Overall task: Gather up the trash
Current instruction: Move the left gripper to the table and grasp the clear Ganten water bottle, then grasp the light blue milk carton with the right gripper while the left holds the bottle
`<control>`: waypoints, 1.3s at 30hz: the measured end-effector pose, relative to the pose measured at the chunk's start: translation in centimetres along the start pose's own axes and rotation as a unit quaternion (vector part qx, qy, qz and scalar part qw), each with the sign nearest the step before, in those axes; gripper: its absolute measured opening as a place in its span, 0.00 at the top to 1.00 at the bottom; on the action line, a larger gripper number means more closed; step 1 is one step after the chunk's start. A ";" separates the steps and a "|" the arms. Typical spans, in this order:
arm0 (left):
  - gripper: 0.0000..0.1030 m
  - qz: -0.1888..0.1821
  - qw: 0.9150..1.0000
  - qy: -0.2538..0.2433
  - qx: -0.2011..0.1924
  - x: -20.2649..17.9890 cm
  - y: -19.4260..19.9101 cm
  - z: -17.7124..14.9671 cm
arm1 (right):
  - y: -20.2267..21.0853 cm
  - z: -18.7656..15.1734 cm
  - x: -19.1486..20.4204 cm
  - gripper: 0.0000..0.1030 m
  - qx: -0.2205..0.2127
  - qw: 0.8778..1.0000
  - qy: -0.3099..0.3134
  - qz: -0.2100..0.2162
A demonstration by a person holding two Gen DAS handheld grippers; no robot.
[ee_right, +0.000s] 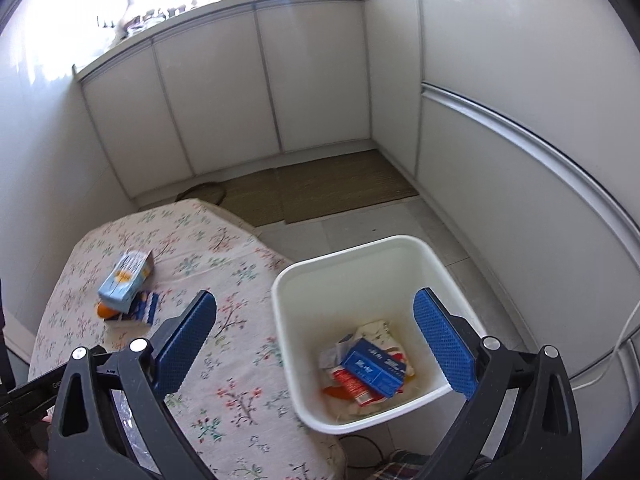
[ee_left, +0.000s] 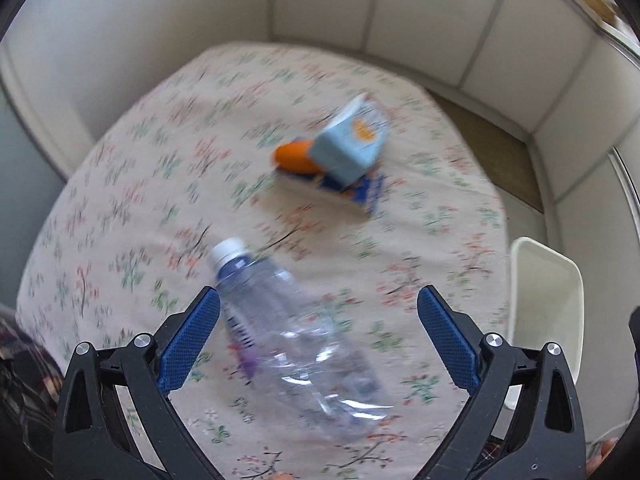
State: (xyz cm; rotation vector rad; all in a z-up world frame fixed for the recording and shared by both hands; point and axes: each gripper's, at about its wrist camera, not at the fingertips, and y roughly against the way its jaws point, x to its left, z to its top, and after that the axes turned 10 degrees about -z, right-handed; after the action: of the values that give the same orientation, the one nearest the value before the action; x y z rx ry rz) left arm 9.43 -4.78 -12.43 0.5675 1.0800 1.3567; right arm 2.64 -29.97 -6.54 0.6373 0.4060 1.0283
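On floral tablecloth [ee_left: 132, 184], near edge, a clear plastic bottle [ee_left: 296, 344] lies on its side w/ white cap [ee_left: 227, 249] pointing far-left. Left gripper [ee_left: 318, 330] hangs over it, blue pads spread wide, nothing held; bottle body sits between the fingers, closer to the left pad [ee_left: 188, 344], whether it touches can't be told (blur).

Farther back on table, right of centre: light-blue carton [ee_left: 348, 142] tilted, resting on a flat blue-and-white pack [ee_left: 360, 190]; an orange item [ee_left: 294, 156] pokes out at carton's left, touching it. What the orange thing is, can't tell. Same pile shows in right wrist view at far-left of table: carton [ee_right: 126, 280], blue pack [ee_right: 144, 308], orange bit [ee_right: 105, 310].

White bin [ee_right: 404, 248] stands on floor just beside table's right edge; its rim [ee_left: 548, 256] also shows at right in left wrist view. Inside bin: blue box [ee_right: 376, 368] on top, red-and-white packet [ee_right: 354, 390] under it, crumpled paper [ee_right: 372, 332] behind, orange scrap [ee_right: 334, 392] at near-left.

Right gripper [ee_right: 316, 330] is over the gap betw. table and bin, fingers wide apart and empty; left pad over tablecloth, right pad [ee_right: 444, 344] over bin's interior.

White cabinets [ee_right: 224, 88] line far and right walls; brown mat [ee_right: 320, 188] on floor before them. Plaid fabric [ee_left: 24, 364] at near-left corner.
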 end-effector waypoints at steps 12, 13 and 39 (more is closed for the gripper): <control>0.61 -0.138 0.979 0.098 0.111 4.8 -4.9 -1.1 | -1.4 -1.1 2.7 0.07 0.030 0.999 0.044 -0.010; 0.64 -0.145 0.978 0.097 0.112 4.8 -4.9 -1.0 | -1.6 -1.1 2.9 0.07 0.034 0.998 0.045 -0.011; 0.83 -0.125 0.978 -0.024 -0.163 16.3 6.9 12.0 | -10.3 3.6 26.6 0.07 0.208 0.968 0.121 0.064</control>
State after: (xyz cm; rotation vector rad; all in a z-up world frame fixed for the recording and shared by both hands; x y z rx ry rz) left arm 14.28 14.99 -5.87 0.2129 0.8344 1.2564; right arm 23.96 -11.21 -11.13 0.9250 0.8182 1.1590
